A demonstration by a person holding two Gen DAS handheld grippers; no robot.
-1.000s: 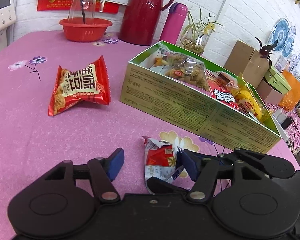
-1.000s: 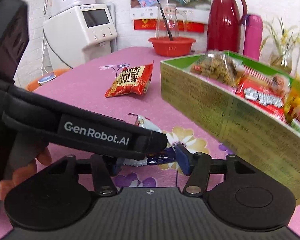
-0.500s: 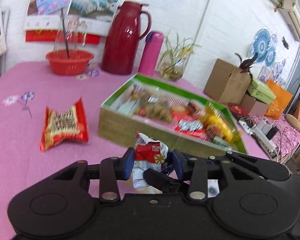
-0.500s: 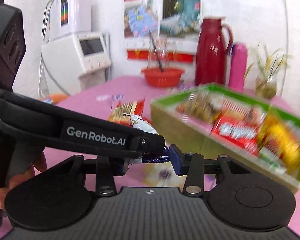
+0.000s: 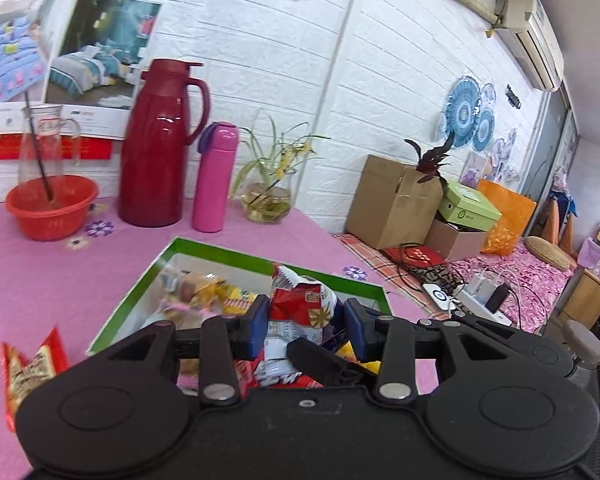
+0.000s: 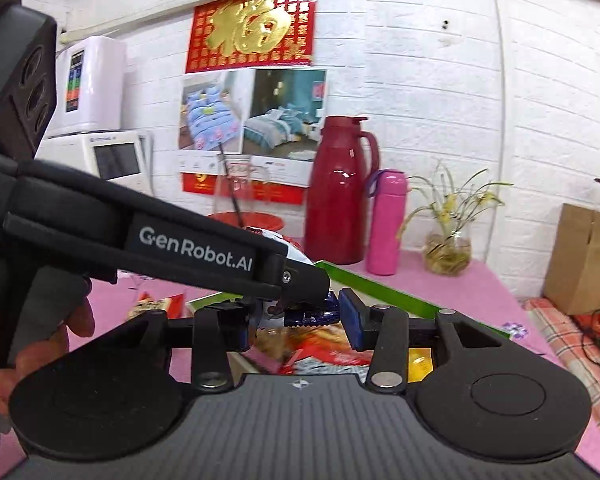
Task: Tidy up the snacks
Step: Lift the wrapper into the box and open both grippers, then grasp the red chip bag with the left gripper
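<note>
White brick walls all round, an air conditioner (image 5: 528, 28) up at 1 o'clock in the left view, and below it a tabletop (image 5: 60, 280) under a pink flowered cloth. Along its back edge stand a red basin (image 5: 52, 208), a tall red jug (image 5: 160, 152), a pink bottle (image 5: 216, 180) and a plant in a glass bowl (image 5: 268, 196). Cardboard boxes (image 5: 392, 200) are stacked off at 3 o'clock. Now the action: the left hand-held gripper (image 5: 306, 320) has its jaws part-way in, just closed, with the blue pads pressed on both sides of a crumpled red-and-white snack packet (image 5: 300, 300). It is held upright off the cloth, right over the green-rimmed box (image 5: 236, 255), which already has a jumble of snacks in it. In the right view the left tool crosses from 9 o'clock, and the right hand-held gripper (image 6: 300, 326), also part-way in, looks pinched on the packet's dark blue crimped end, though its near pad is half hidden. So this reads as the carry-and-drop step, two tools on one packet. The next move calls for both jaws to let go together over a free gap in the box, with the packet low enough not to bounce off the rim. One more red packet (image 5: 28, 364) lies on the cloth at 8 o'clock, well outside the box, so the job isn't finished.
</note>
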